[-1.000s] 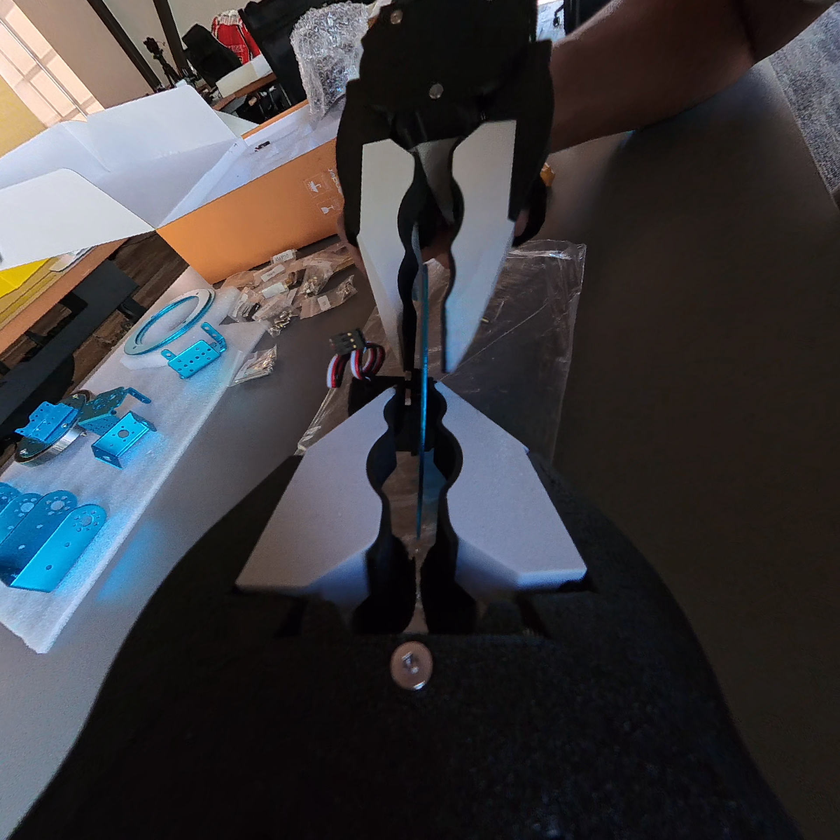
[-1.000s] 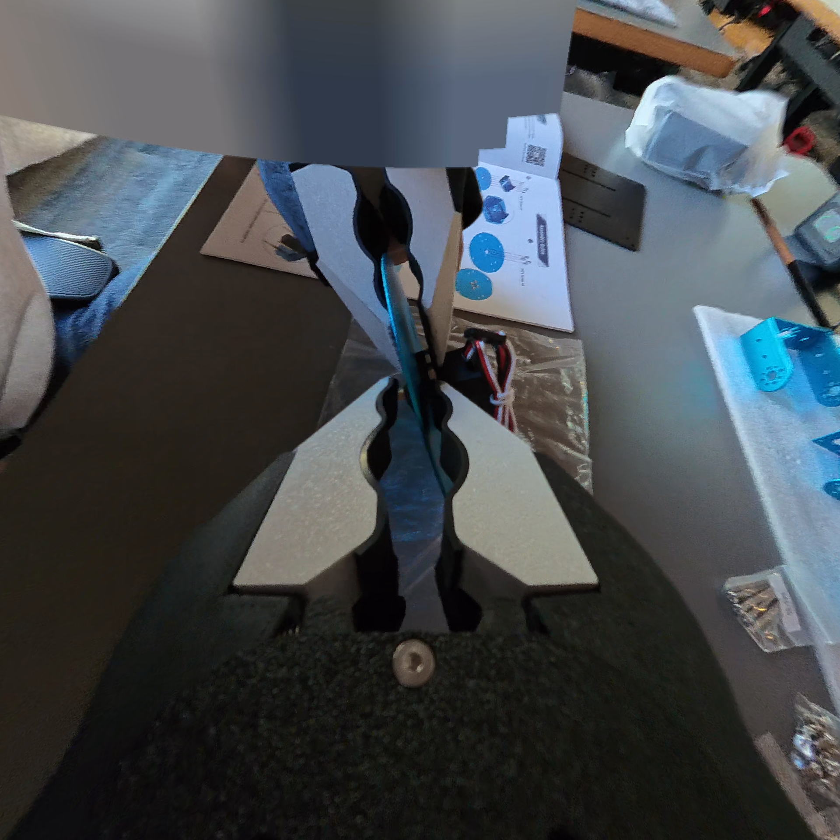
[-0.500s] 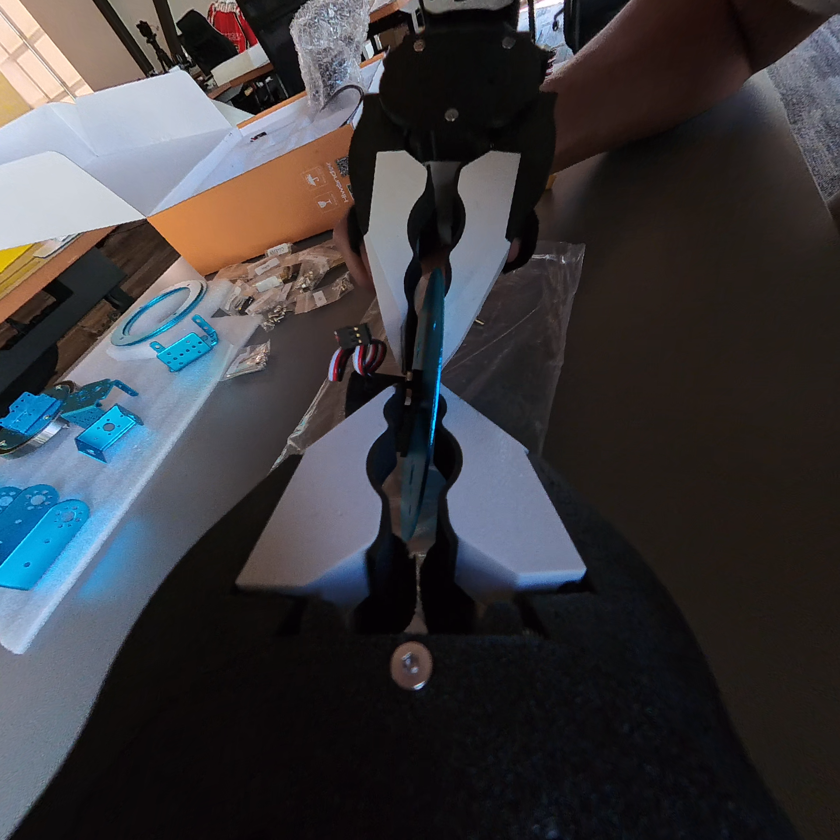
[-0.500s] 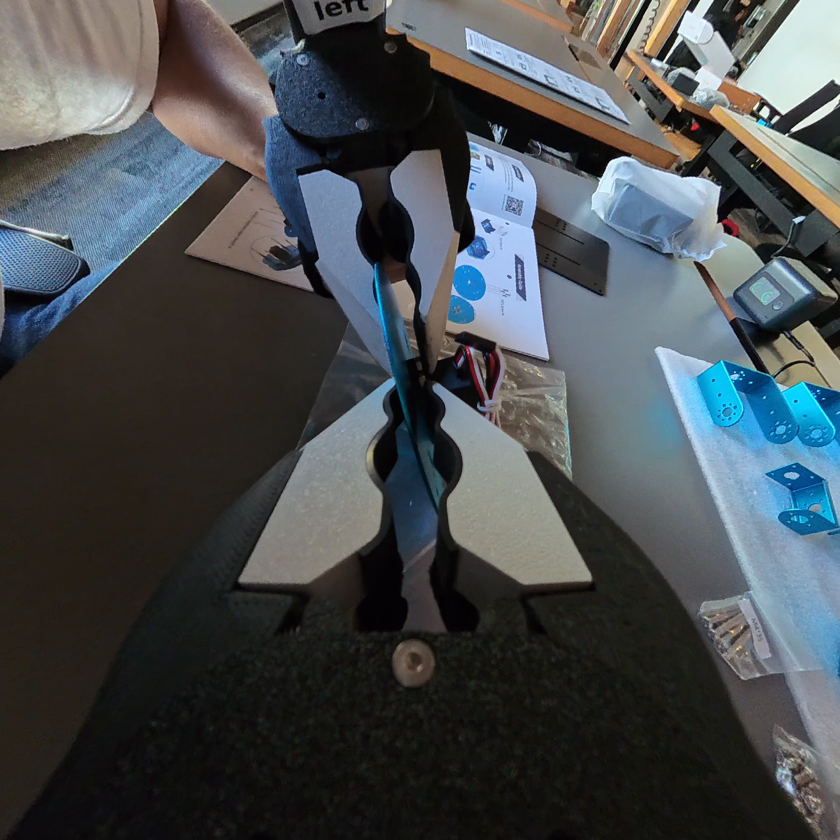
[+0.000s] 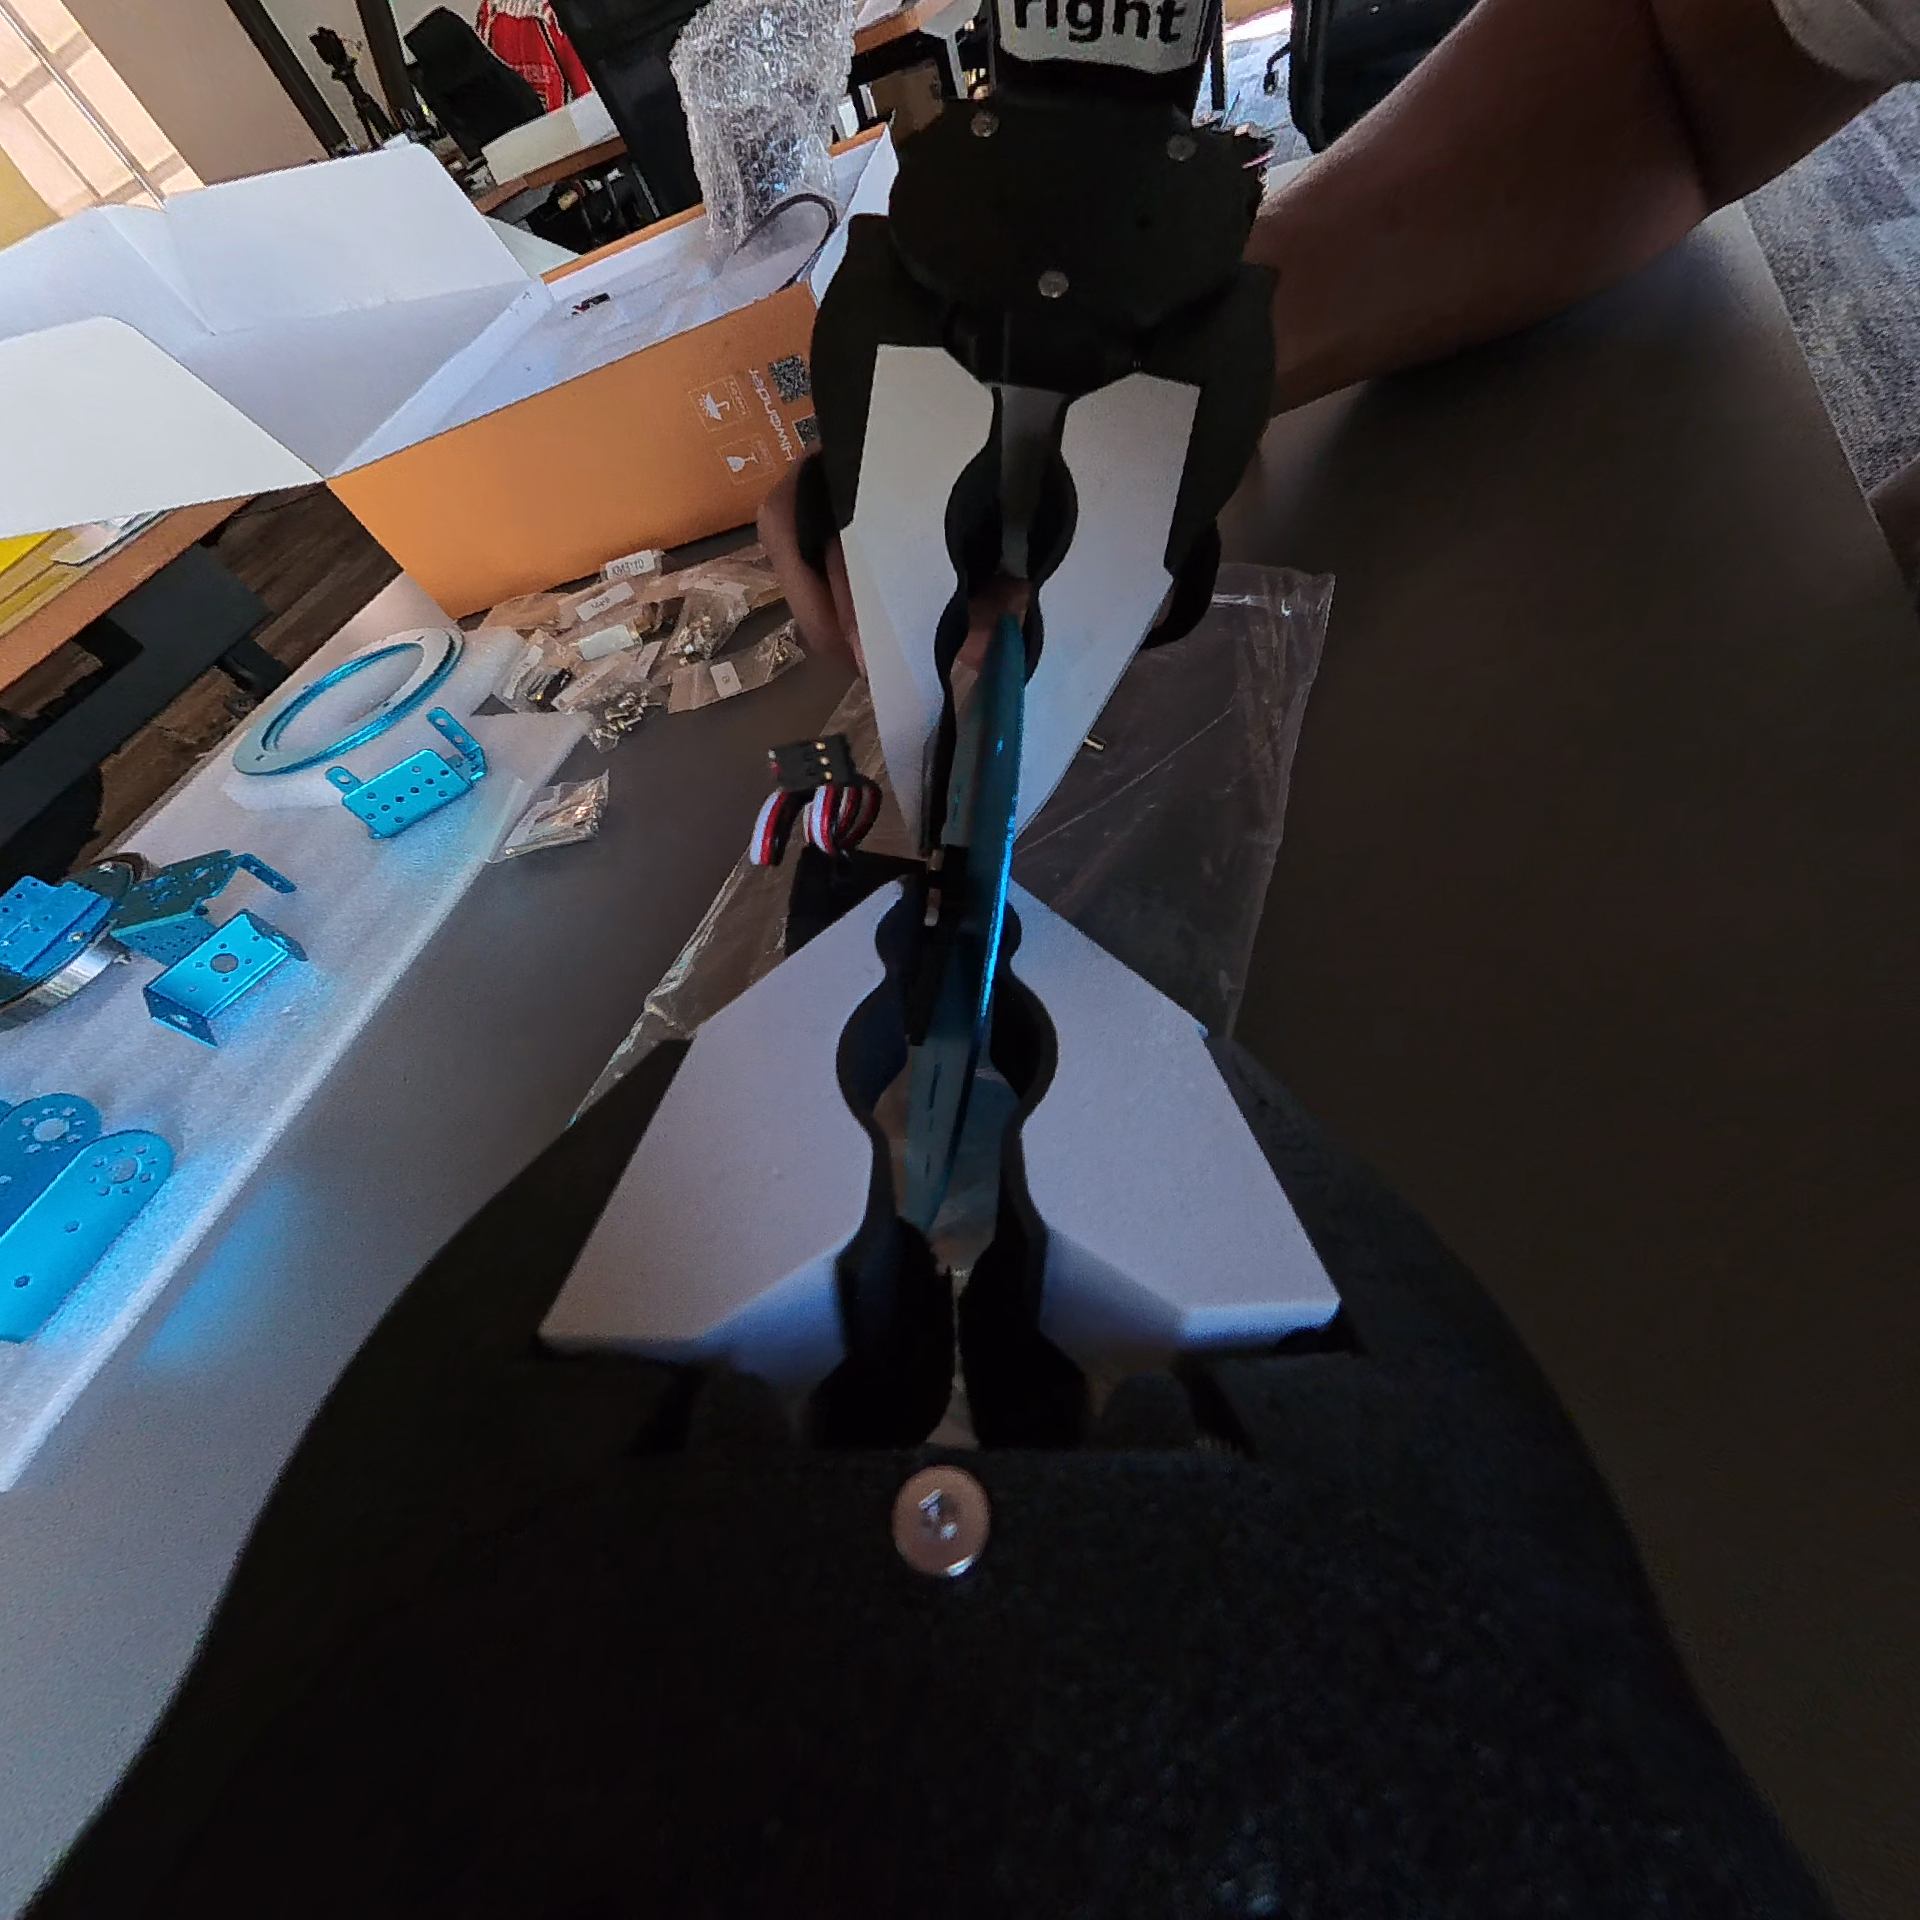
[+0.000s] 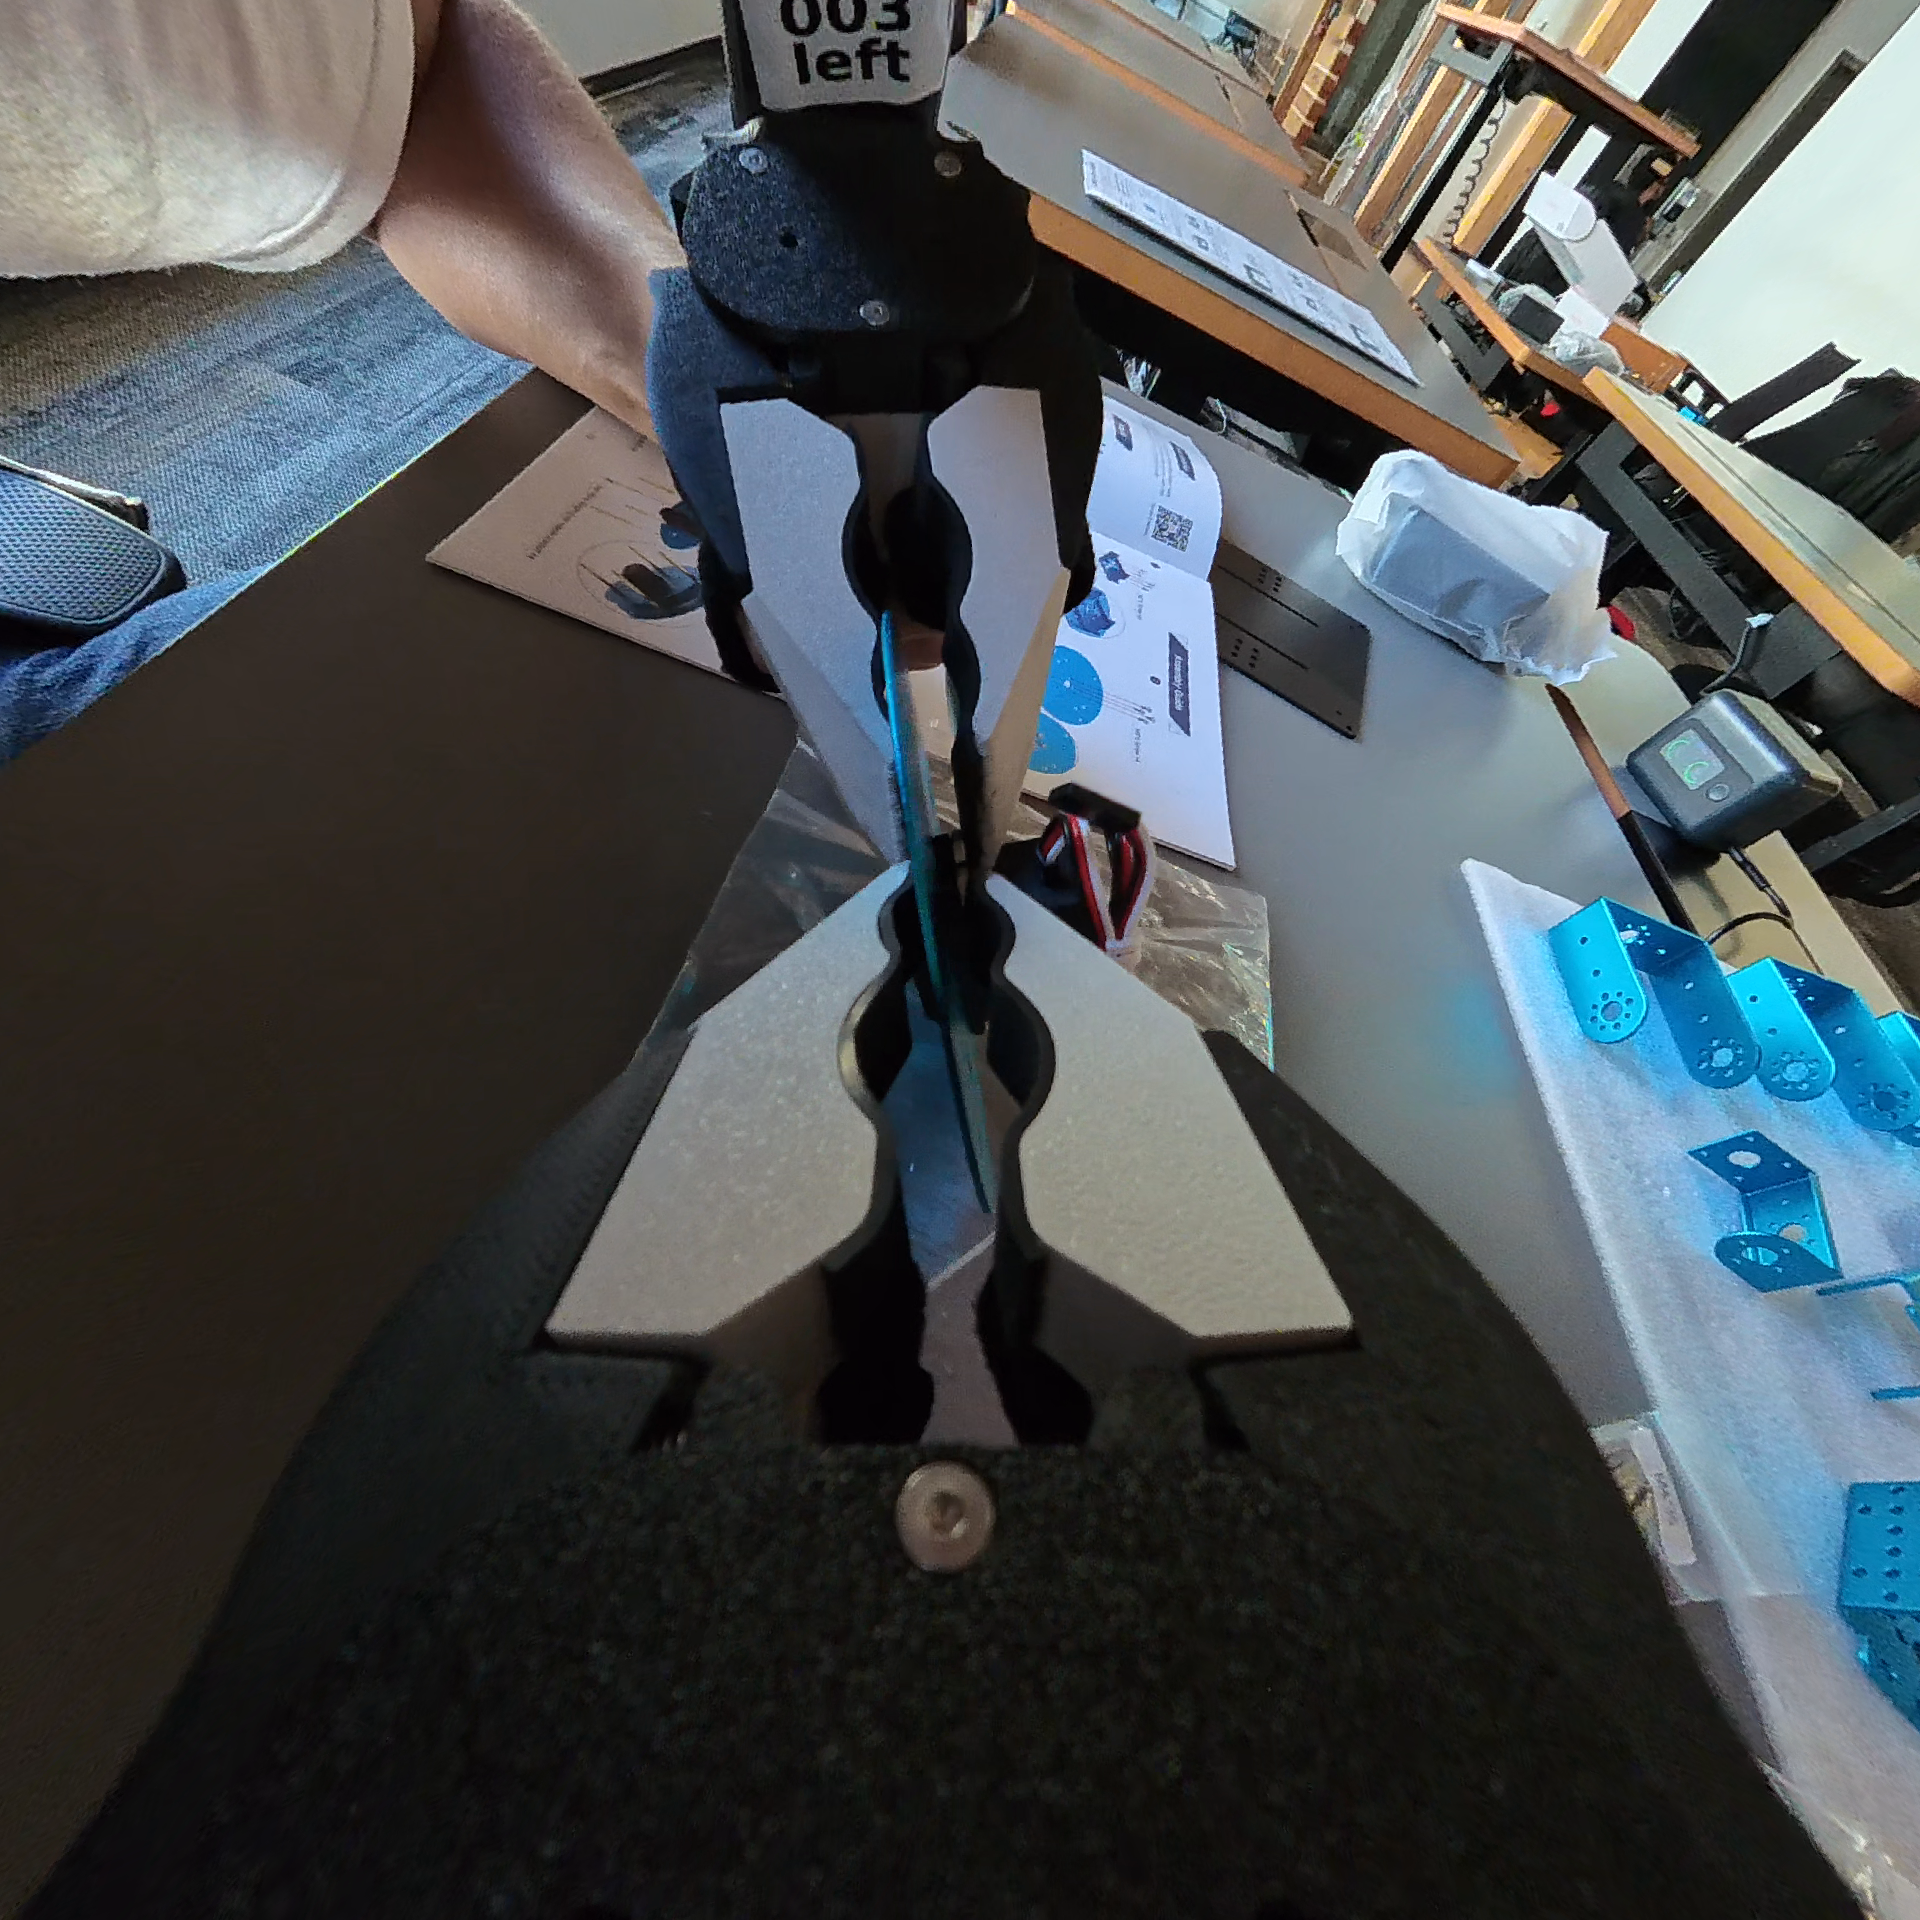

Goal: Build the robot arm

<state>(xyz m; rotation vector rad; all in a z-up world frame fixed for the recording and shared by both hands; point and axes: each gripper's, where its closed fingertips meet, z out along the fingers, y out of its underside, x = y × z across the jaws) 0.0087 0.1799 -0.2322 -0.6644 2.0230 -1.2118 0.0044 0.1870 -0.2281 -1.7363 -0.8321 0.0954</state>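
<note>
Both grippers face each other tip to tip above a dark grey tabletop (image 5: 1558, 935) and share one part: a thin blue anodised metal disc (image 5: 982, 831), seen edge-on.

Left gripper (image 5: 951, 904): white fingers pressed together on the near edge of the disc, which runs up toward 12 o'clock into the right gripper (image 5: 971, 821). From the right wrist view, the right gripper (image 6: 940, 883) is likewise pinched on the disc (image 6: 935, 935), and the left gripper (image 6: 935, 831) hangs at 12 o'clock, clamping the far edge.

Below the disc: a crinkled clear plastic bag (image 5: 1195, 810) lying flat on the table. On it, at 11 o'clock from the left fingertips, a looped red, white and black servo lead with a black connector (image 5: 821, 800).

Left wrist view, 9 o'clock: white foam sheet (image 5: 343, 997) carrying blue perforated metal brackets (image 5: 410, 784) and a blue metal ring (image 5: 348, 707). At 11 o'clock: small clear bags of screws (image 5: 644, 644), then an open orange cardboard box with white flaps (image 5: 540, 447).

Right wrist view, 1 o'clock: open printed instruction booklet (image 6: 1153, 665), black perforated plate (image 6: 1288, 655) beyond it. At 3 o'clock: more blue brackets (image 6: 1704, 997) on white foam.
</note>
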